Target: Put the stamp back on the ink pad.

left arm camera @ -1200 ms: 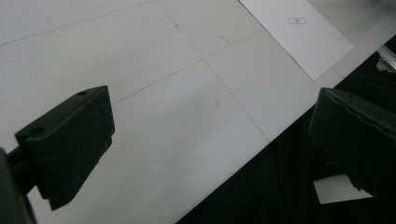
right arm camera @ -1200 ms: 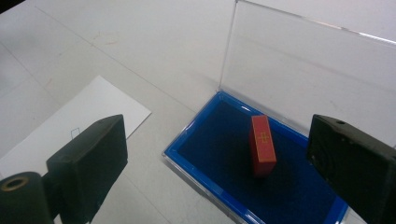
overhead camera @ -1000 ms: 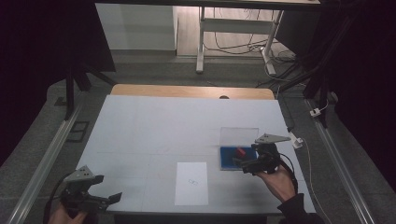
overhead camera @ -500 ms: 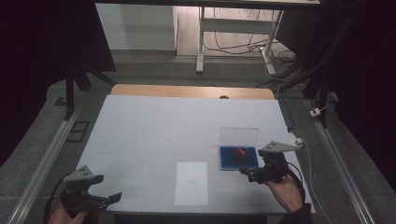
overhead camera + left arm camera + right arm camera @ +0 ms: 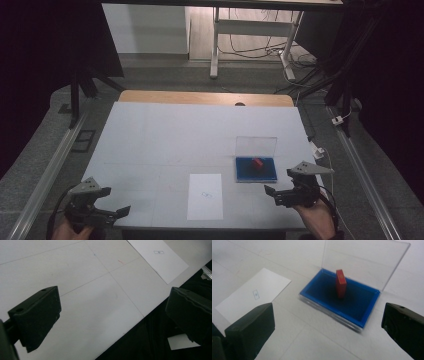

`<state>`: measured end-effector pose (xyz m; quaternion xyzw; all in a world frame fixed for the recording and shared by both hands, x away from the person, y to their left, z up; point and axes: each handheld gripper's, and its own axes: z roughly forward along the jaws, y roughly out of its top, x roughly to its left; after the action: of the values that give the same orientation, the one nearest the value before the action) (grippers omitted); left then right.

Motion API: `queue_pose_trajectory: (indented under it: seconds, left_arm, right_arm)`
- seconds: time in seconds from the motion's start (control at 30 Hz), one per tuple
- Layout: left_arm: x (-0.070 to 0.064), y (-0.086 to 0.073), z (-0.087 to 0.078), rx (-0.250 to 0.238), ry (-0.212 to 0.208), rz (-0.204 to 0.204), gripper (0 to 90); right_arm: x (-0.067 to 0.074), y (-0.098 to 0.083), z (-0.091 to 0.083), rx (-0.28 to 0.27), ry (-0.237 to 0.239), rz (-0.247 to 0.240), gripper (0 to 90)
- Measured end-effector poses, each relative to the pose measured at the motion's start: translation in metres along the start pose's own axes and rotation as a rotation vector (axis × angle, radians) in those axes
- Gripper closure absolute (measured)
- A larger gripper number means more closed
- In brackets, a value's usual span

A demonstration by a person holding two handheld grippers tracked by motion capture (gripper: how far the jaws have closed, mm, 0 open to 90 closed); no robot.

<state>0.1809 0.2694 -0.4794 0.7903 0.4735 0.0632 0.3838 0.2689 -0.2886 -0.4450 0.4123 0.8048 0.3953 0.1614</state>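
Observation:
A blue-lined case (image 5: 255, 170) (image 5: 352, 302) lies on the white table, right of centre, with its clear lid (image 5: 256, 146) (image 5: 362, 262) standing open at the back. A small red block (image 5: 258, 163) (image 5: 341, 283) stands upright inside it. My right gripper (image 5: 280, 194) (image 5: 328, 326) hovers near the table's front right, just short of the case, open with nothing between its jaws. My left gripper (image 5: 112, 210) (image 5: 112, 315) is at the front left corner over the table's edge, open and holding nothing.
A white sheet of paper (image 5: 205, 196) (image 5: 157, 257) (image 5: 253, 295) with a small printed mark lies near the front edge, left of the case. A wooden strip (image 5: 205, 97) runs along the table's far edge. Metal rails flank both sides.
My right gripper has pulled back from over the case toward the front right edge, uncovering the red block. The left gripper has barely moved.

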Motion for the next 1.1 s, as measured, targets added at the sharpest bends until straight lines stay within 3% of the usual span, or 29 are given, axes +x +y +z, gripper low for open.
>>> queue_pose_trajectory:
  seconds: [0.53, 0.83, 1.1]
  left_arm:
    - [0.000, -0.001, -0.001, -0.003, 0.001, -0.001, 0.2]
    - [0.000, -0.001, -0.001, -0.002, 0.002, 0.000, 0.2]
    - [0.000, 0.000, 0.000, -0.002, -0.001, -0.004, 0.2]
  right_arm:
    - [-0.005, -0.033, -0.031, 0.017, -0.103, 0.052, 0.0]
    - [-0.005, -0.048, -0.039, 0.065, -0.114, 0.080, 0.0]
    - [-0.005, -0.049, -0.039, 0.072, -0.129, 0.082, 0.0]
